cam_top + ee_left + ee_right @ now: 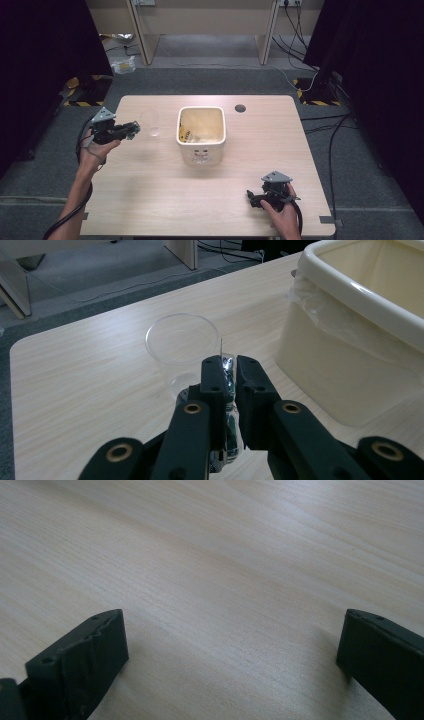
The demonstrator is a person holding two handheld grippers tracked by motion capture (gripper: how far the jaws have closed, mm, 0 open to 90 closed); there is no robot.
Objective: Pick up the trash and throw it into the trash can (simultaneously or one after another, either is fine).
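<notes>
My left gripper [134,129] is held above the table's left edge, shut on a small clear packet with green print [230,426] that sits pinched between the jaws [228,362]. Just ahead of its tips stands an upright clear plastic cup [150,123] [182,347], apart from the gripper. A cream square bin [200,152] with a plastic liner stands at the table's middle, to the right of the cup [340,365]. My right gripper [251,197] rests low near the front right of the table, open, with bare wood between its jaws [232,630].
The light wooden table [150,190] has a round cable hole [240,108] at the back right of the bin. Some wrappers lie inside the bin. Desk legs, cables and dark curtains stand on the grey floor beyond the table.
</notes>
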